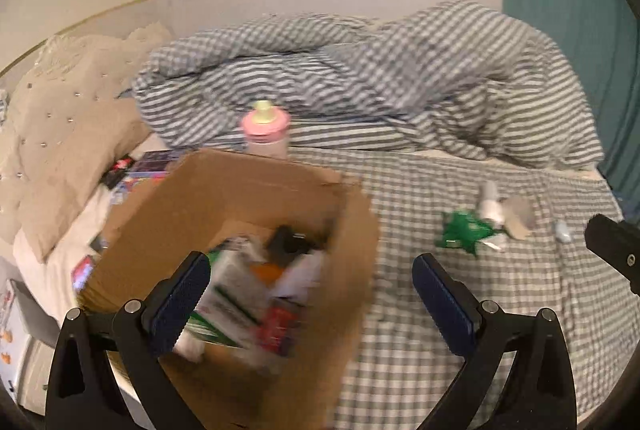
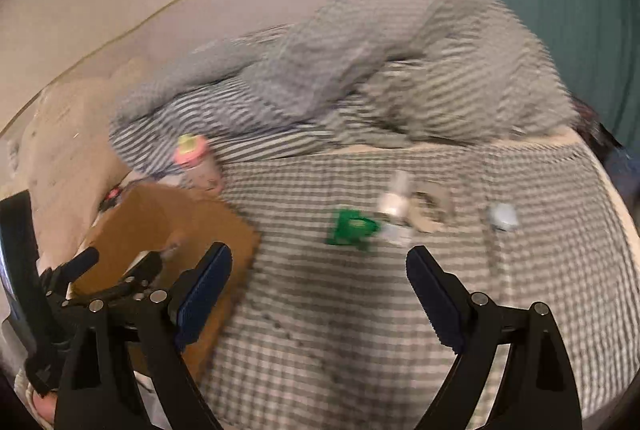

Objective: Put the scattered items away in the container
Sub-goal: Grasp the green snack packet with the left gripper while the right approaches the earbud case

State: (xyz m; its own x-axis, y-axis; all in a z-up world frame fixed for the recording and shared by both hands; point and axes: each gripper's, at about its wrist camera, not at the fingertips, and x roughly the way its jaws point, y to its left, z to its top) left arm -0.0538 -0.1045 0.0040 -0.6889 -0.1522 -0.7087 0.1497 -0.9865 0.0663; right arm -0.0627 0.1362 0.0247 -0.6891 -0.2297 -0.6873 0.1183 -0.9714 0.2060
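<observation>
A brown cardboard box point(image 1: 352, 230) stands on the checked bed and holds several packets and a black item. My left gripper point(image 1: 312, 290) is open and empty above the box's right side. My right gripper point(image 2: 320, 278) is open and empty over the bed; the box point(image 2: 160, 218) lies to its left. Scattered on the bed lie a green packet point(image 2: 352, 228), a small white bottle point(image 2: 394, 204), a cardboard tape roll point(image 2: 430, 210) and a small pale blue item point(image 2: 504, 216). They also show in the left wrist view, the green packet point(image 1: 464, 230) nearest. A pink baby bottle point(image 1: 266, 130) stands behind the box.
A rumpled striped duvet point(image 1: 360, 82) is piled at the back of the bed. A beige studded pillow point(image 1: 60, 134) lies at the left, with colourful boxes point(image 1: 148, 166) beside it. A teal curtain point(image 2: 552, 10) hangs at the right. The bed edge falls off at the right.
</observation>
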